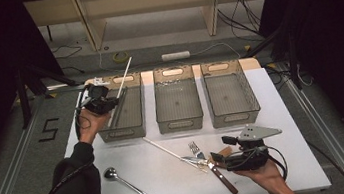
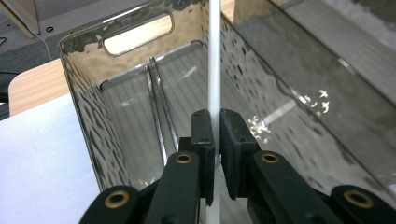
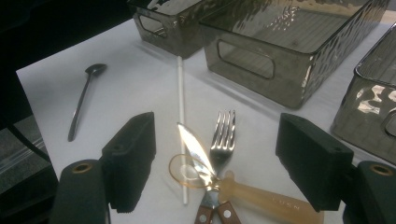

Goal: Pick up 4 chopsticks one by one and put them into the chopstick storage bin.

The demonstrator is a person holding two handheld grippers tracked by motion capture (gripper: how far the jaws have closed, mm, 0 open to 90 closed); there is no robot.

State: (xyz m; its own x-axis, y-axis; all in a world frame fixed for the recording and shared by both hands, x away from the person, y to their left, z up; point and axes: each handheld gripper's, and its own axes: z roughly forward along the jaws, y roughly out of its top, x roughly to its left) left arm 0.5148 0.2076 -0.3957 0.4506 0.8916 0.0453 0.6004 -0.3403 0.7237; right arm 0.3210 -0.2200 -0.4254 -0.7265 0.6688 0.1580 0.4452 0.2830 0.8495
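Left gripper (image 2: pixel 214 140) clamps a white chopstick (image 2: pixel 215 60), lower end hidden, over the left bin (image 1: pixel 123 132); right gripper (image 3: pixel 215 161) gapes above knife (image 3: pixel 196 151).

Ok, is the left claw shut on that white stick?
Yes, shut: the left claw pinches the white stick between its pads, over the left bin.

Black sleeve (image 1: pixel 74 190); blk grippers w/ brass screws; grey plate (image 1: pixel 260 131).

Left tool (image 2: pixel 215 140) clamps white stick (image 2: pixel 214 56) over smoked bin (image 2: pixel 84 107) holding 2 chopsticks (image 2: pixel 158 107)
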